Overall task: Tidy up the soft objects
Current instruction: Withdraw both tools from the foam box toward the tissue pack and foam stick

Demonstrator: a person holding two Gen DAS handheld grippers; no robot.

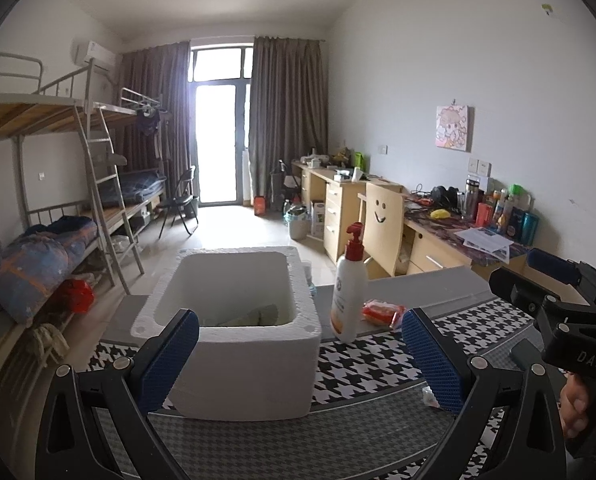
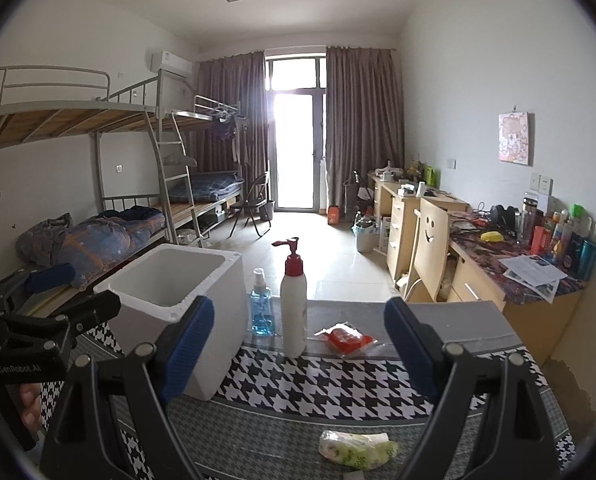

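- Approach is the step in hand, as I judge it: both grippers hover over the houndstooth-patterned black-and-white tablecloth [image 2: 329, 392], neither touching anything, with soft packets lying loose outside the white rectangular foam box [image 2: 178, 292].
- Right gripper [image 2: 299, 354]: jaws spread wide, nothing between the blue ribbed pads [image 2: 190, 344]. It points over the cloth to the right of the foam box.
- Left gripper [image 1: 299, 358]: jaws likewise wide and empty, framing the near wall of the foam box [image 1: 242, 360].
- Soft green-and-white printed plastic packet [image 2: 357, 450]: lies flat on the cloth, nearer the camera than the foam box and to its right, below the right gripper's open jaws. It looks crinkly and lightly stuffed, so it should give under the pads.
- Red-orange packet in a clear wrapper [image 2: 347, 338]: lies to the right of the foam box, just beside the white pump bottle with a red top [image 2: 294, 312]; flat and glossy, probably slippery.
- Blue liquid spray bottle [image 2: 262, 308] stands between the foam box and the pump bottle; both bottles are rigid and seem no part of the sorting.
- Inside the foam box something pale lies at the bottom; what it is I cannot tell.
- Next move, I judge: lower the right gripper onto the green-and-white packet, close across its narrow side, then carry it over the box rim without knocking the pump bottle.
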